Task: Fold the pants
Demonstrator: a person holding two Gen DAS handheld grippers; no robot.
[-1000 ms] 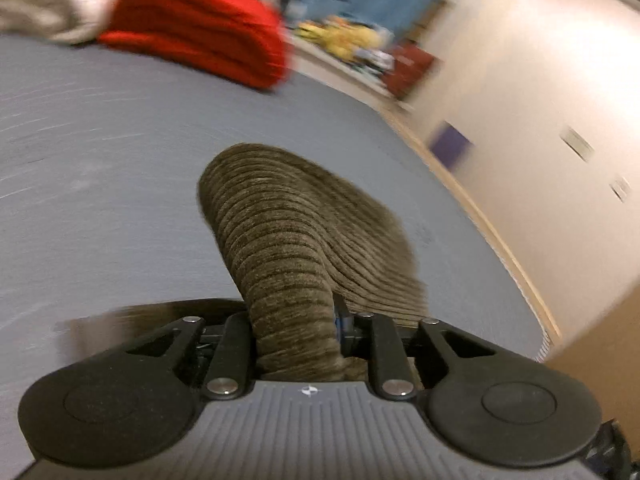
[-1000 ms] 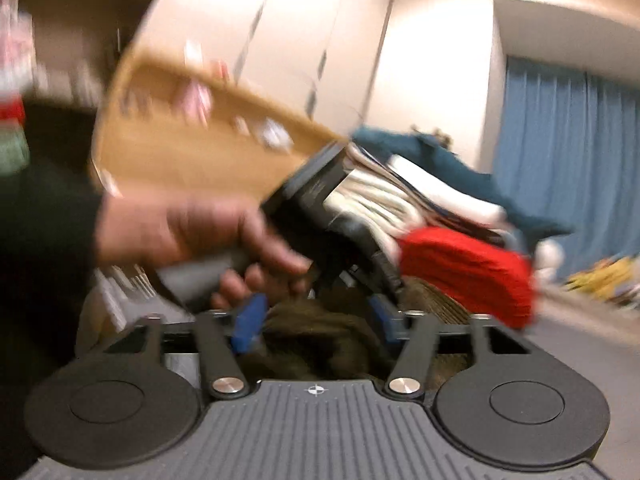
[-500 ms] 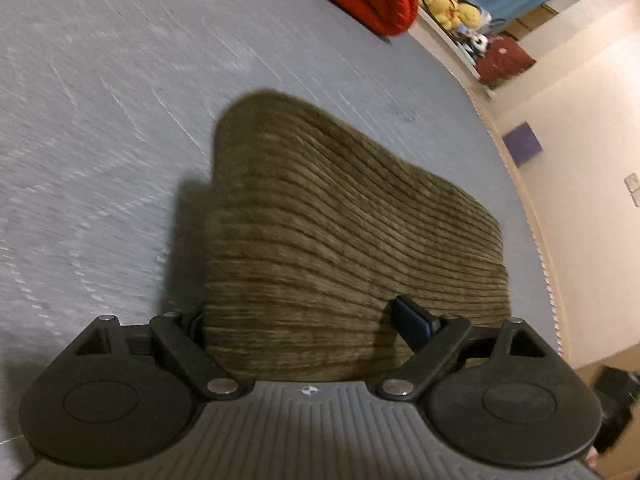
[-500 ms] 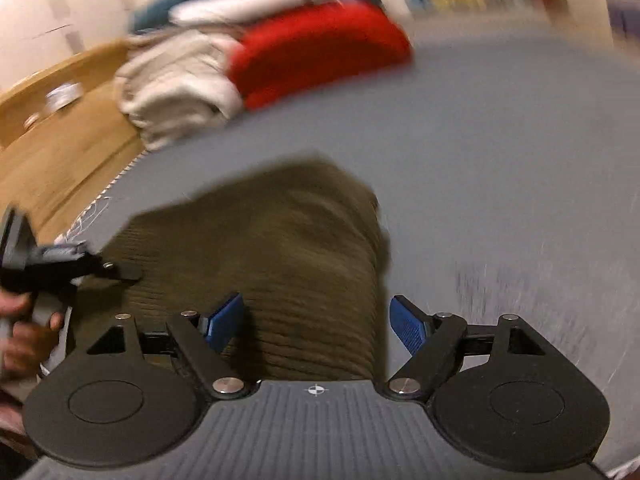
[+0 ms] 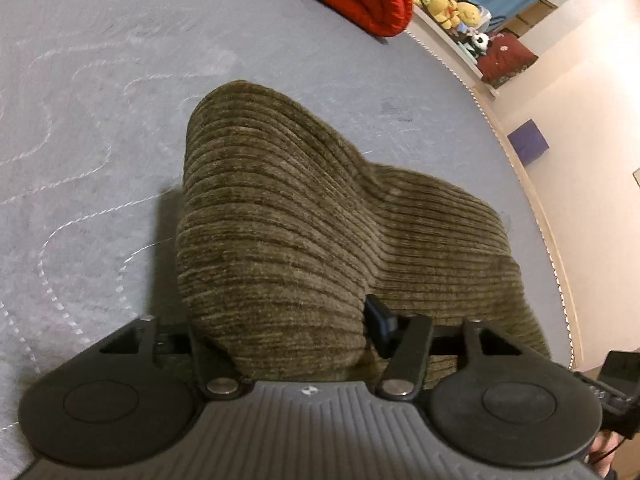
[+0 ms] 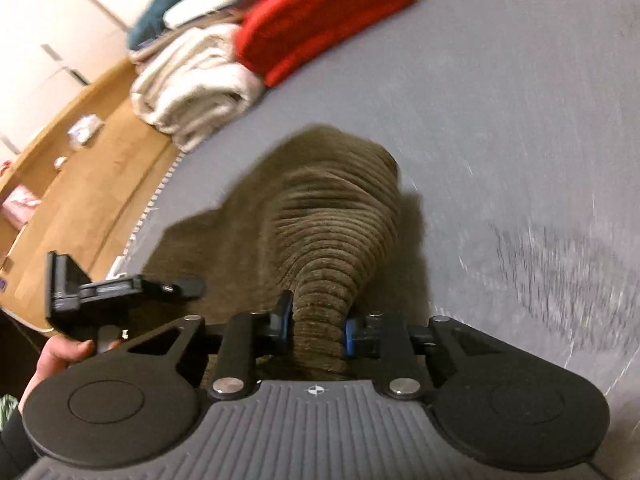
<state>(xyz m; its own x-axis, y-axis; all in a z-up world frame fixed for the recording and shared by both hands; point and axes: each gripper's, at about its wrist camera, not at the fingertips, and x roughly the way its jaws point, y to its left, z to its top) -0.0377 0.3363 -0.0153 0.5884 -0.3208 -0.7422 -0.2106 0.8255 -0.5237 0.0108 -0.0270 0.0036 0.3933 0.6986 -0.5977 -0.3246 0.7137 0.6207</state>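
The olive corduroy pants (image 5: 304,216) lie bunched on the grey bed (image 5: 100,80), near the edge that runs along the wooden floor (image 6: 80,184), with a fold of the ribbed cloth humped up toward both cameras. The right gripper (image 6: 316,330) has just been closing, and its blue-tipped fingers (image 6: 352,334) now pinch a narrow gathered ridge of the pants, the cloth squeezed into a tight neck between them and fanning out wider beyond. The left gripper (image 5: 280,332) has also just been closing; its fingers (image 5: 380,322) stand about half spread with a thick roll of the corduroy filling the gap. The far finger touches the cloth's side, but the near one is hidden behind the fabric, so whether both press on it cannot be told. In the right wrist view a hand (image 6: 60,360) holds the left gripper at the pants' edge. Red (image 6: 320,12) and cream (image 6: 192,84) folded blankets sit at the far corner of the bed.
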